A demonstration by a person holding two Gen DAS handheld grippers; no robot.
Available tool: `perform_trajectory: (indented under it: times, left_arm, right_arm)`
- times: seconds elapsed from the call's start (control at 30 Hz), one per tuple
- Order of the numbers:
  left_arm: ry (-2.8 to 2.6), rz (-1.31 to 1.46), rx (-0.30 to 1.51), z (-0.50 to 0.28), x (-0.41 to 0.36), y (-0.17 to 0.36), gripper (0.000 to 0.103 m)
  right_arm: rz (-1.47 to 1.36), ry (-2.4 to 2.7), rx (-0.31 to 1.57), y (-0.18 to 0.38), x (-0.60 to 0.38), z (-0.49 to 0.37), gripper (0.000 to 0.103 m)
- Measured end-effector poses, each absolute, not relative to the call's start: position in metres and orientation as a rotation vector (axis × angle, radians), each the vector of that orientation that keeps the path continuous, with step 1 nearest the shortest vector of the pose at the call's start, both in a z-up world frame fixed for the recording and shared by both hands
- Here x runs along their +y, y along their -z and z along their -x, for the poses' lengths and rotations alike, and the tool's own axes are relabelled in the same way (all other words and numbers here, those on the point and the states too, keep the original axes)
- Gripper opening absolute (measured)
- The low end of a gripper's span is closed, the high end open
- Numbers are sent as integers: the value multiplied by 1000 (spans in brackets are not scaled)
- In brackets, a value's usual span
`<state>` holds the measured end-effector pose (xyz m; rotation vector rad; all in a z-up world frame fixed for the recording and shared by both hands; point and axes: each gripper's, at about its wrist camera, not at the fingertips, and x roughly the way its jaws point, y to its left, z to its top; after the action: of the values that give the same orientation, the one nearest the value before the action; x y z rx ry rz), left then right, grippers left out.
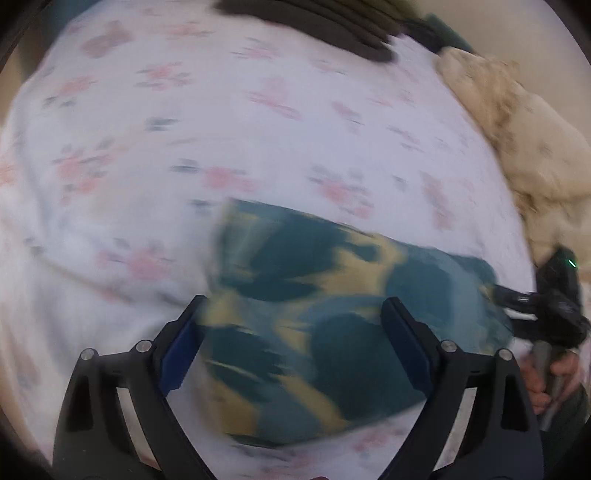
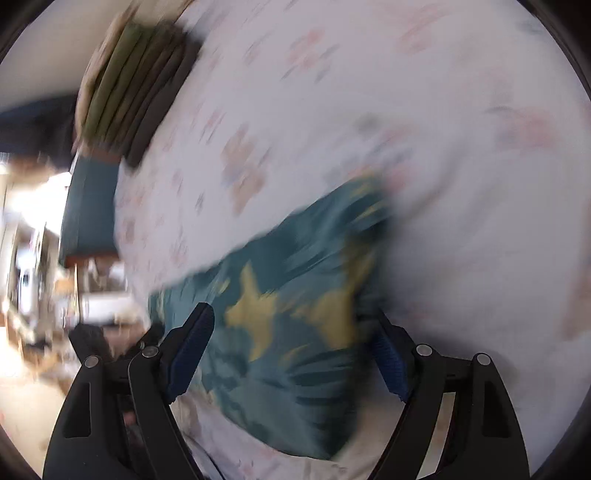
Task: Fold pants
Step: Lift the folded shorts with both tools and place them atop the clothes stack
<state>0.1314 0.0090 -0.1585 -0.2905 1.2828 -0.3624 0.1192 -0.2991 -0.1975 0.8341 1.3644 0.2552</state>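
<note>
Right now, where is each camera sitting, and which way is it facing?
Left wrist: on the left gripper, facing down at the teal-and-yellow pants on the floral sheet; its open fingers and the hand holding the right gripper show.
Right wrist: on the right gripper, angled down at the pants; its open fingers show.
Shared: pants, sheet, stacked dark clothes.
</note>
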Motion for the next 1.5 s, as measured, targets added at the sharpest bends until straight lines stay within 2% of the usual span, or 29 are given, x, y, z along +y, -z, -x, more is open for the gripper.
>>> perform_trajectory:
  times: [0.13,0.17,0.2,0.27,0.33,0.4,0.47,0.73,0.93,1.13,1.17,1.23,1.33,1.4,1.43,1.47,1.5]
  left_arm:
    - [394,182,1294,-127,-10,161,86]
    - [401,215,1300,-129,-8,161,76]
    - [418,250,1311,-131,-7,162,60]
    - [471,321,1345,-133,-6,163,43]
    - [490,380,1371,-132,-8,166,39]
    - [495,351,1345,-132,-13,162,22]
    - [500,329,1319,-132,-14,149,18]
    - [520,403,1046,-161,7,29,17]
    - [471,283,858,-270,16,-57,18]
    - [362,163,760,-431,29,-80,18]
    - [323,72,763,-463,25,-79,19]
    - [270,-43,783,-505,26,-71,19]
    - [232,0,847,-558,37,-42,21]
    - [221,48,878,-580,48,-25,25]
    - [216,64,879,-584,53,-21,28]
    - [219,98,869,-587,60,-19,35]
    - [228,112,861,-586,64,-18,47]
  right_arm:
    - [-638,-285,1342,192,-276,-112,82]
    - [-638,-285,1336,191,-276,-111,77]
    - [-643,-288,1330,191,-275,-110,72]
    - [-691,-328,1343,192,-273,-106,46]
    - [-688,-355,1339,188,-272,-103,42]
    - [-657,-368,1342,186,-269,-103,26]
    - [-608,-372,1305,174,-268,-104,18]
    - [-595,-492,1076,79,-271,-134,17]
    - [-446,-550,912,-14,-259,-251,17]
    - [-289,-537,831,-62,-231,-421,17]
    - [-251,-526,830,-65,-225,-444,18]
    - [-153,-497,853,-67,-204,-505,18]
    - [-98,-459,895,-47,-186,-560,18]
    - [-77,-450,928,-22,-178,-586,23]
    - [-79,-451,932,-11,-179,-592,31]
    - [-88,-444,916,-3,-184,-595,45]
    - [-108,-417,892,2,-195,-595,50]
